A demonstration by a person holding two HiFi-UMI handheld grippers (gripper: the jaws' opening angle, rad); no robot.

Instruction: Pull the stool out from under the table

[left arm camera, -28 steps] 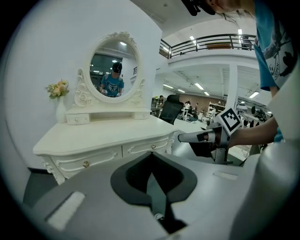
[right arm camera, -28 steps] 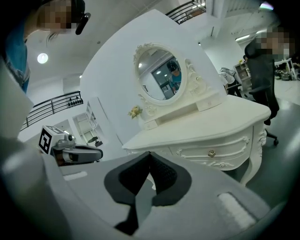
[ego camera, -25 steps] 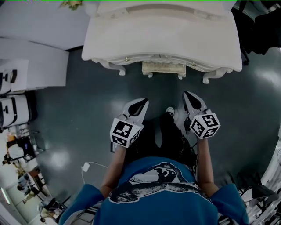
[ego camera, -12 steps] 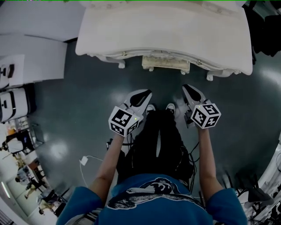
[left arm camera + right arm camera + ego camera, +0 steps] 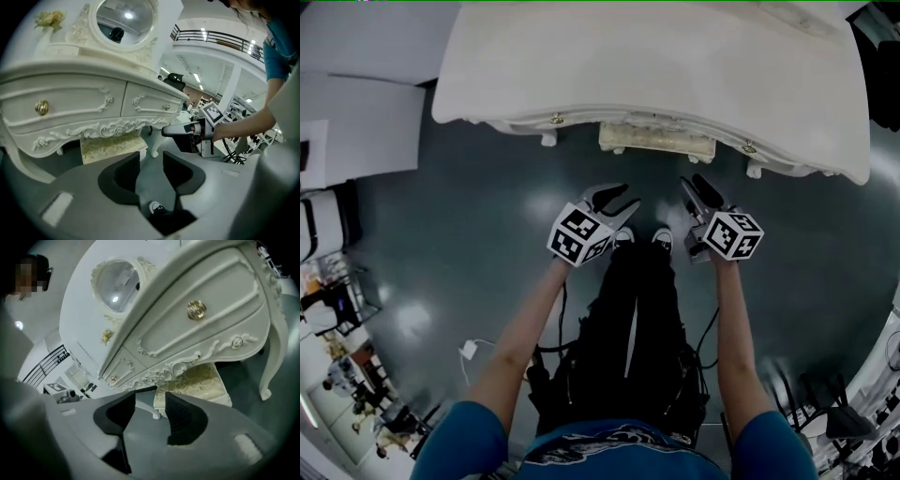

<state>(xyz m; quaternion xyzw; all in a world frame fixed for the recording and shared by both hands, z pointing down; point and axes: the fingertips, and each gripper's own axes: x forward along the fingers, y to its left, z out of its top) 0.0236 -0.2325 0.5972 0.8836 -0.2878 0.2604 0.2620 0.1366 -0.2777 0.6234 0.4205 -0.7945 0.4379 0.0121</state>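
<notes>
The left gripper (image 5: 619, 197) and right gripper (image 5: 693, 184), jaws just opened and empty, are aimed at the cream cushioned stool (image 5: 656, 139) tucked under the white carved bench (image 5: 647, 66), for grasping.

Stool (image 5: 657, 141) under the table (image 5: 647, 56), left gripper (image 5: 622, 195) and right gripper (image 5: 693, 183) before it (side by side)

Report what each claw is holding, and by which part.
Nothing is held. The left claw and right claw have just been opening, with only air between the jaws; the stool sits untouched under the table.
</notes>
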